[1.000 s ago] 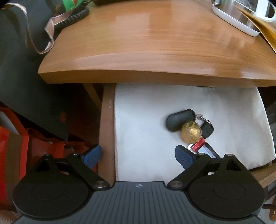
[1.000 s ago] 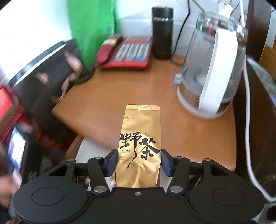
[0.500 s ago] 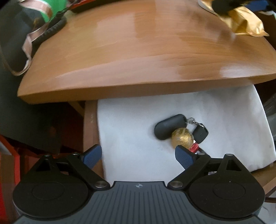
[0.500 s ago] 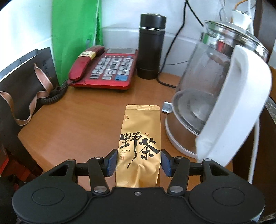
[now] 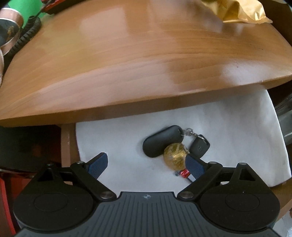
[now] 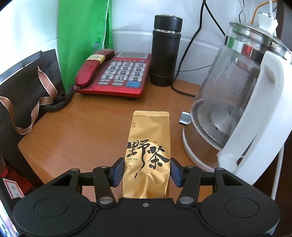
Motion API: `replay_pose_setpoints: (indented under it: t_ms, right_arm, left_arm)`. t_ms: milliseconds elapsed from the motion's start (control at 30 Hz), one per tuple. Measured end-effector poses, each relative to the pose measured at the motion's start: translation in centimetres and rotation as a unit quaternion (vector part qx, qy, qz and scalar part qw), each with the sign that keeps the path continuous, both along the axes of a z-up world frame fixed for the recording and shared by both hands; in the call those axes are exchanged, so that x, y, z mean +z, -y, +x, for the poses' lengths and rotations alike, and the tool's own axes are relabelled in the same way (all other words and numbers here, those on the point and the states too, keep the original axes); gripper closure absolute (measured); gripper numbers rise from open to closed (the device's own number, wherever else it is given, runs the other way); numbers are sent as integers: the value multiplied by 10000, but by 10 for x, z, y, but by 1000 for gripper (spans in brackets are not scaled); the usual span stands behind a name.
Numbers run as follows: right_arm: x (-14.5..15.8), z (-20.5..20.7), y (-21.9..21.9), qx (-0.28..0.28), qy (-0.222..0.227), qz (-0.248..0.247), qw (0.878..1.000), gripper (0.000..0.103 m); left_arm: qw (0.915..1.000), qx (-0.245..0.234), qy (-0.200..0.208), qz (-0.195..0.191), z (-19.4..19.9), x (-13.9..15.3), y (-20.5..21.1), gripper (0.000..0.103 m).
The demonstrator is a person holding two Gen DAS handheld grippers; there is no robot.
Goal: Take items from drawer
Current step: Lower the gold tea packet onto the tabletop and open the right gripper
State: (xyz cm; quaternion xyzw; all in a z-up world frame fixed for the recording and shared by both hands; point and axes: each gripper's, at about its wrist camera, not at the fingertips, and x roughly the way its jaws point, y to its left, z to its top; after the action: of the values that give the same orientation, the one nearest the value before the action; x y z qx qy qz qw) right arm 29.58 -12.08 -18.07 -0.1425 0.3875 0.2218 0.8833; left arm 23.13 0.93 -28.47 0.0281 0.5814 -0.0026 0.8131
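The open drawer, lined in white, sits under the wooden tabletop. In it lie a black key fob, a gold foil ball, a small black car key and a red item partly hidden by my finger. My left gripper is open and empty just above the drawer, its right finger beside the gold ball. My right gripper is shut on a gold tea packet and holds it over the tabletop. The packet also shows in the left wrist view.
On the tabletop stand a red telephone, a black thermos and a glass kettle with a white handle. A dark paper bag and a green bag are at the left. Cables run behind.
My right gripper carried the tea packet forward over the tabletop, closer to the telephone and kettle. My left gripper moved closer to the drawer items and drifted left.
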Motion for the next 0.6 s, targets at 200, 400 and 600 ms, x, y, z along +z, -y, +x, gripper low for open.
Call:
replay_pose_setpoints:
  t_ms: [200, 400, 600]
  right_arm:
    - [-3, -4, -2, 103, 28, -63, 9999, 51]
    - [1, -14, 1, 181, 145, -47, 9997, 46]
    - [9, -29, 8, 255, 222, 108, 9994, 41]
  left_arm:
    - [10000, 15, -51, 68, 4, -5, 8, 9]
    - [9996, 244, -143, 41, 6, -9, 9, 9]
    - [9991, 397, -176, 29, 8, -12, 13, 8]
